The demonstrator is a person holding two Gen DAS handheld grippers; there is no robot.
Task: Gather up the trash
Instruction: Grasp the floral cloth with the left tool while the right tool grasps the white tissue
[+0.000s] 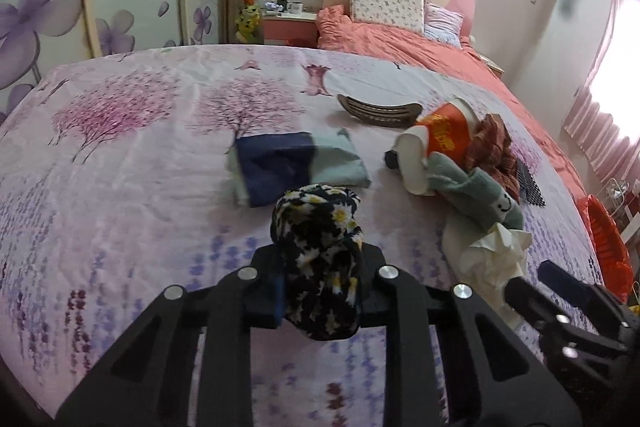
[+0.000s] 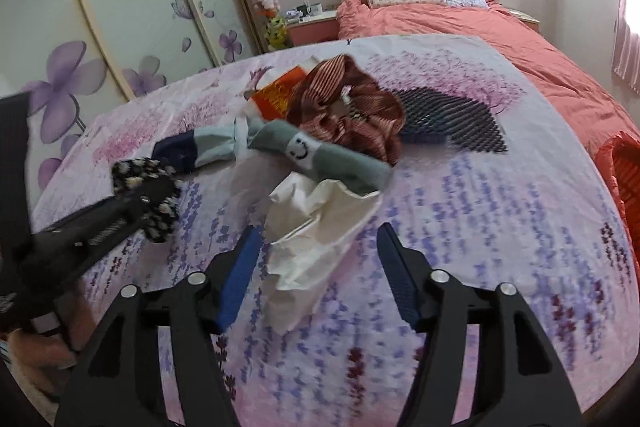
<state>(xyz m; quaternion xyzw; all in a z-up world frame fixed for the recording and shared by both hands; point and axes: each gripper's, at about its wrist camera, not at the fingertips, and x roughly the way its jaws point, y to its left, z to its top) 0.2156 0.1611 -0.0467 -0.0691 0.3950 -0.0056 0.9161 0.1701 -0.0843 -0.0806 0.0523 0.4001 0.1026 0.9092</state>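
My left gripper [image 1: 320,279] is shut on a black scrunchie with daisy print [image 1: 318,259] and holds it above the flowered bedsheet; it also shows in the right wrist view [image 2: 148,195]. My right gripper [image 2: 316,259] is open, its jaws on either side of a crumpled white tissue [image 2: 316,227], also in the left wrist view [image 1: 492,259]. A red and white paper cup [image 1: 436,143] lies on its side beside a grey-green smiley sock [image 2: 320,155] and a brown striped scrunchie [image 2: 348,107].
A folded navy and pale green cloth [image 1: 296,167] lies mid-bed. A brown hair claw [image 1: 380,113] lies beyond it. A black mesh piece [image 2: 448,123] lies right of the pile. An orange-red bag [image 2: 624,179] is at the bed's right edge. Pillows [image 1: 386,7] sit far back.
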